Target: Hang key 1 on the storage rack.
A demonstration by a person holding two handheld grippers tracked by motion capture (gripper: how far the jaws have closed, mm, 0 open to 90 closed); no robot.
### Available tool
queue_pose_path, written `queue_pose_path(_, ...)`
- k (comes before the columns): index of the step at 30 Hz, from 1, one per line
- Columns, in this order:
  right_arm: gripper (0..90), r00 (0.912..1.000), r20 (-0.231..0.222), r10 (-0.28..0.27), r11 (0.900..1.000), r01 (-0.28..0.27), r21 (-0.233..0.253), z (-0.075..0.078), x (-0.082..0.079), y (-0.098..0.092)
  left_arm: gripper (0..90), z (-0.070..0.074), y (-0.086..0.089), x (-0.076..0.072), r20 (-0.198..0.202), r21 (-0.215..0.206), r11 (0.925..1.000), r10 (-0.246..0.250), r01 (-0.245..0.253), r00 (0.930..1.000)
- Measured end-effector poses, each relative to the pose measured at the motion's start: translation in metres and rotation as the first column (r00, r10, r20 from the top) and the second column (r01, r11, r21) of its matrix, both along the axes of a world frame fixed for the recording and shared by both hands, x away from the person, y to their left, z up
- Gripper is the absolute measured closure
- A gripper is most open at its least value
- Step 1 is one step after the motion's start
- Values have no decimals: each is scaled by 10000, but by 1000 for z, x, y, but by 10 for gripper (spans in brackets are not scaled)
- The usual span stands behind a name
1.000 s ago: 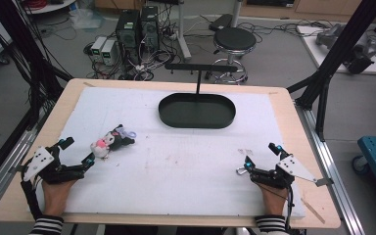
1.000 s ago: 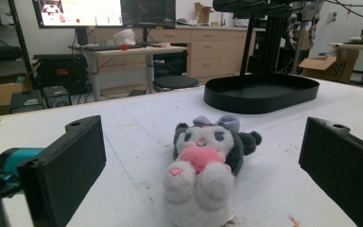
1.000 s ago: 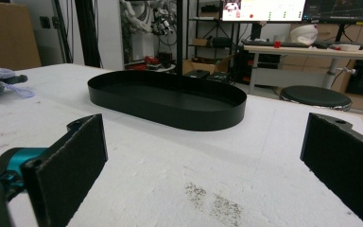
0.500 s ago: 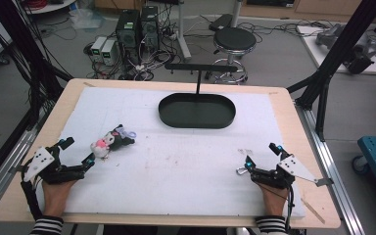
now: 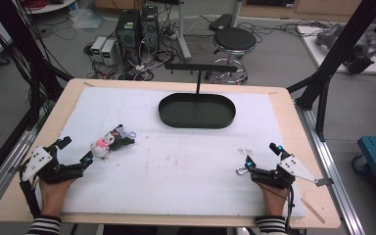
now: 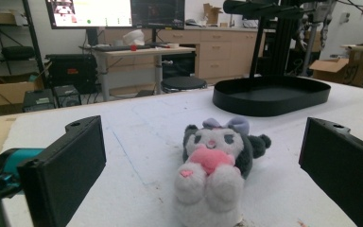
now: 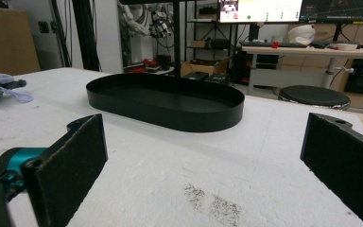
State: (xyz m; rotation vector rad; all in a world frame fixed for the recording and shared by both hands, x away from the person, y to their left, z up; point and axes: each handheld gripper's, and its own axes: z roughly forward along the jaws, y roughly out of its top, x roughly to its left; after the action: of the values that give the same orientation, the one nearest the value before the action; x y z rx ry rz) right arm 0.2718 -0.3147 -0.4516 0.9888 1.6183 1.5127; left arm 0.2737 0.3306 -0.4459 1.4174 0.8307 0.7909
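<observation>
Both claws wide, left claw (image 6: 203,156) facing plush toy (image 6: 216,163), black tray (image 5: 197,110) beyond, perhaps empty

No legible text, label, brand or number was found. The monitor (image 6: 92,13) in the left gripper view showed a bright window, its content too small to read. The screens (image 7: 260,10) in the right gripper view were likewise unreadable. The cardboard box (image 6: 333,71) bore no readable marking.
</observation>
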Motion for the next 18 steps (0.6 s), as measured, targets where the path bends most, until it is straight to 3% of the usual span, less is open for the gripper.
queue_pose_path(4,5,10000,10,10,10000,-11,22,0,0,0,17,15,1,1,-90,436,9988,-222,226,9997)
queue_pose_path(7,5,10000,-41,-12,10000,12,86,0,0,0,17,29,-1,6,-374,983,9936,-519,553,9980)
queue_pose_path(12,5,10000,-23,-10,10000,11,29,0,-1,0,17,39,-4,13,-799,1452,9858,-733,843,9941)
queue_pose_path(14,5,10000,36,-10,10000,10,-2,0,0,0,17,45,-6,19,-1152,1695,9785,-987,1175,9884)
queue_pose_path(16,5,10000,33,-26,10000,26,-4,0,0,0,17,46,-7,21,-1266,1736,9767,-1051,1264,9864)
queue_pose_path(18,5,10000,36,-26,10000,26,0,0,0,0,17,51,-10,27,-1665,1889,9684,-1319,1629,9772)
